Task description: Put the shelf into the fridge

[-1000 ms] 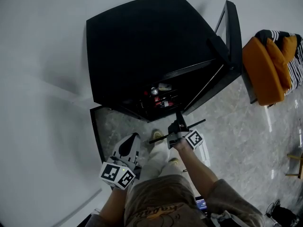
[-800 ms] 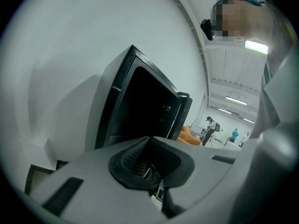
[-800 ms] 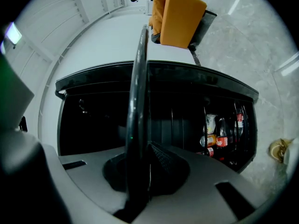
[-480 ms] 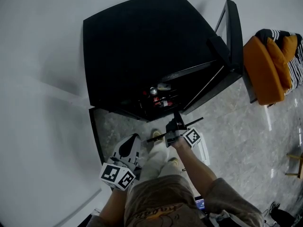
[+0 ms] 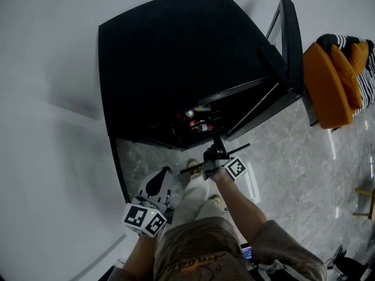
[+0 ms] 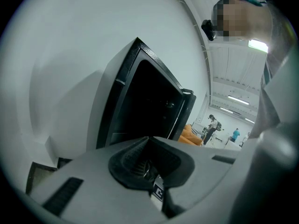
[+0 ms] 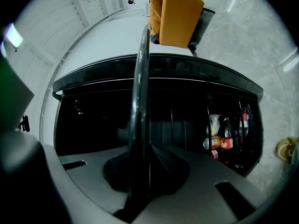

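**While the right tongs have the shelf, sort the angle out before pushing**

Since the right tongs (image 5: 215, 156) are clamped shut on the edge of the shelf (image 5: 240, 149), that hand is doing all the work here. In the right gripper view the shelf (image 7: 140, 101) shows edge-on as a thin dark bar that runs from the pads straight up across the fridge opening. So it's being held out in front of the fridge (image 5: 170, 57), just short of the opening and not in yet.

The left tongs (image 5: 157, 186) hang low by the person's left leg. They're closed up with nothing in them, going by the left gripper view (image 6: 149, 164).

Further out, the fridge door (image 5: 287, 40) is swung wide open to the right. There are bottles (image 7: 227, 136) and a can or two at one side of the inside. I can't make out any rails or ledges in there, it's too dark.

My two cents on doing this bit well:
- Turn the shelf flat and square to the opening first.
- Feed the far edge in slowly and keep it off the bottles.
- One pinch on the near edge means the far end will probably sag or swing. I'd bring the left tongs up to steady the other side.
- Don't let go until it sits level on both sides.
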A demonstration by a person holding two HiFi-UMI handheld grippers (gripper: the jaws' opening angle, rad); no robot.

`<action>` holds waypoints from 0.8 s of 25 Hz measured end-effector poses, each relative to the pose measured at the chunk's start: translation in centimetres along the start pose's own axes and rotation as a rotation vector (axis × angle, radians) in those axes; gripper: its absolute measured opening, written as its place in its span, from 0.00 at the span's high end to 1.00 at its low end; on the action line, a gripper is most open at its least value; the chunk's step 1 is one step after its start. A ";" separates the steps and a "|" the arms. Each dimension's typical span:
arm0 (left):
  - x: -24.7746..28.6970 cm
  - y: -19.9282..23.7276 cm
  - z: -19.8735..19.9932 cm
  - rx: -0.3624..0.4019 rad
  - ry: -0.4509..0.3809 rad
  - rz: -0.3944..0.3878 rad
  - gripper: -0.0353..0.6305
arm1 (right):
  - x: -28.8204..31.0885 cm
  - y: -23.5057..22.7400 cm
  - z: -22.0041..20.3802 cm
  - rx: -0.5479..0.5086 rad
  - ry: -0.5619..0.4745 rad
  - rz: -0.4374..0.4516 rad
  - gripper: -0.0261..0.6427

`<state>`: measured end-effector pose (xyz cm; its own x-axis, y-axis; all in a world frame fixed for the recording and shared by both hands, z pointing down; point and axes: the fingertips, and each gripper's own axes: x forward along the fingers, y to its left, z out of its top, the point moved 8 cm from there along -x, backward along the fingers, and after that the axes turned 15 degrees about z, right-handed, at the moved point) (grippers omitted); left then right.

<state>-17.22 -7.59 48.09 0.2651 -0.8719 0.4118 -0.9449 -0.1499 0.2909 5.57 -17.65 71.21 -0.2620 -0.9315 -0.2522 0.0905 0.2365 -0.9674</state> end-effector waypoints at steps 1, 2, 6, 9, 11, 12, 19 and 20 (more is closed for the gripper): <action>0.1 0.0 0.0 0.001 0.001 -0.002 0.94 | 0.1 -0.1 0.0 -0.001 -0.001 0.002 0.92; 0.2 0.0 0.0 0.001 0.002 -0.003 0.94 | 0.2 -0.3 0.0 -0.003 -0.002 0.002 0.92; 0.5 0.0 -0.1 -0.002 0.005 -0.007 0.94 | 1.0 -0.8 0.0 -0.008 0.000 0.013 0.92; 0.6 -0.1 -0.1 -0.002 0.009 -0.008 0.94 | 1.8 -1.0 0.0 -0.010 0.003 0.022 0.92; 0.6 0.0 -0.1 -0.003 0.012 -0.007 0.94 | 2.4 -1.2 0.0 -0.009 0.003 0.033 0.92; 0.6 0.0 -0.1 -0.003 0.013 -0.006 0.94 | 2.7 -1.3 -0.1 -0.011 0.003 0.034 0.92; 0.4 0.2 -0.3 0.000 0.020 0.001 0.94 | 4.0 -1.8 -0.1 0.000 0.005 0.039 0.92; 0.4 0.3 -0.3 -0.002 0.019 0.002 0.94 | 4.2 -1.8 -0.1 -0.002 0.007 0.036 0.92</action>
<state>-17.31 -7.86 48.59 0.2668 -0.8630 0.4290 -0.9452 -0.1474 0.2914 4.16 -22.01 71.91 -0.2654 -0.9204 -0.2871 0.0979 0.2705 -0.9577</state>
